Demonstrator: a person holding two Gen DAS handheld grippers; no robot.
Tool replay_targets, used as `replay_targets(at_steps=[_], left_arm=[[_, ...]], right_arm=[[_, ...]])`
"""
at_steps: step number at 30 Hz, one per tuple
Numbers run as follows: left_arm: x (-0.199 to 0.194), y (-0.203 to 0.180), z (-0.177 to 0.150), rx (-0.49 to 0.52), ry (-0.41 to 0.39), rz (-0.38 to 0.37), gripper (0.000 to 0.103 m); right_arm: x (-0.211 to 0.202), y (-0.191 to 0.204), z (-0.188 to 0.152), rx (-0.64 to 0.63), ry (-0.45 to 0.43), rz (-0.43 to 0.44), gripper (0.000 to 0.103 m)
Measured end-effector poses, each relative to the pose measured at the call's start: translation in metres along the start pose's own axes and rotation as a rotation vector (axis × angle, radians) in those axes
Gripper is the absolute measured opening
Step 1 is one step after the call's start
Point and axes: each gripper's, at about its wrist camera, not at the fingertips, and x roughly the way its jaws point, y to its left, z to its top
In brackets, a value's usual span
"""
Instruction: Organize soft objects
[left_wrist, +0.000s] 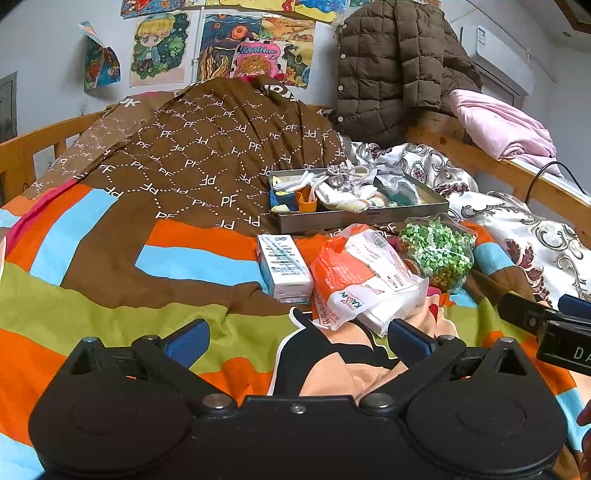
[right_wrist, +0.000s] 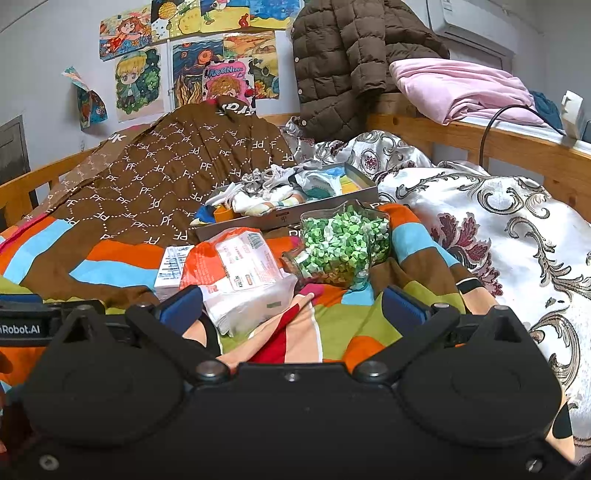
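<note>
A shallow tray (left_wrist: 364, 218) sat on the bed's quilt (left_wrist: 110, 258), with a heap of small cloth pieces (left_wrist: 347, 190) lying in it. Just before the tray lay three things in a row: a small carton (left_wrist: 284, 269) to the left, a plastic-wrapped tissue pack (left_wrist: 362, 284) in the middle touching the carton, and a jar of paper stars (left_wrist: 437, 253) on its side to the right. Behind the tray the quilt rose in a mound. A patterned blanket (right_wrist: 498, 229) spread right of the tray. Farther behind it, a padded coat (left_wrist: 391, 62) hung, perhaps from the bed rail (left_wrist: 476, 155).
</note>
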Motion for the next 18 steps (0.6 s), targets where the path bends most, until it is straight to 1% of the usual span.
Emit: replay_targets(at_steps=[18], left_arm=[[-0.0003, -0.0001, 0.0001, 0.002, 0.001, -0.002, 0.102]], right_arm=[[-0.003, 0.0054, -0.0011, 0.012, -0.006, -0.006, 0.102]])
